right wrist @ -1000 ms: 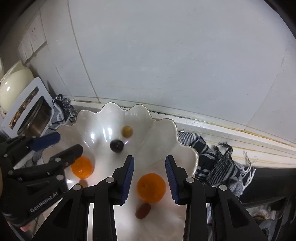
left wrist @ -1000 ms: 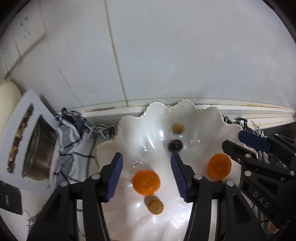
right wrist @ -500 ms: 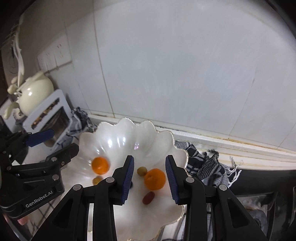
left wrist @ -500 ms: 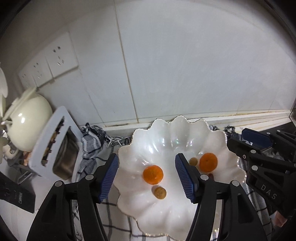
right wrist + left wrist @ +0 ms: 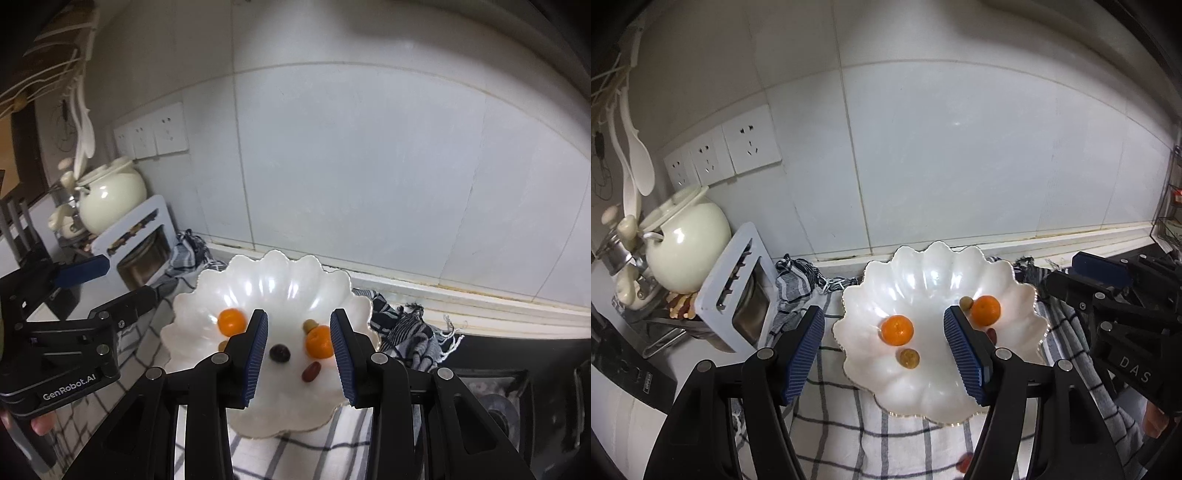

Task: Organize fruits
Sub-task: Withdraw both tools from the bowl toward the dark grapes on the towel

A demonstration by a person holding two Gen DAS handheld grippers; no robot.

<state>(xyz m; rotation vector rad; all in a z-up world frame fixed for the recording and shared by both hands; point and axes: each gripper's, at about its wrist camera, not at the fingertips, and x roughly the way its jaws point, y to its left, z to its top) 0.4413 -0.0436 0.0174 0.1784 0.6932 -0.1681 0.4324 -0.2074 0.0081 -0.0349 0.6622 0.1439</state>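
We hold left gripper (image 5: 884, 352) and right gripper (image 5: 298, 349) above bowl (image 5: 925, 402), both spread, empty. One red fruit (image 5: 964, 461) loose on checked cloth (image 5: 842, 435), near bowl's front rim. In bowl: two oranges (image 5: 897, 330) (image 5: 986, 310), small fruits. We judge task nearly done.

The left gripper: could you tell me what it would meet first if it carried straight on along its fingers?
Probably the left orange in the white scalloped bowl: it lies between the open fingers of the left gripper. Depth is hard to judge; the small yellowish fruit sits nearer.
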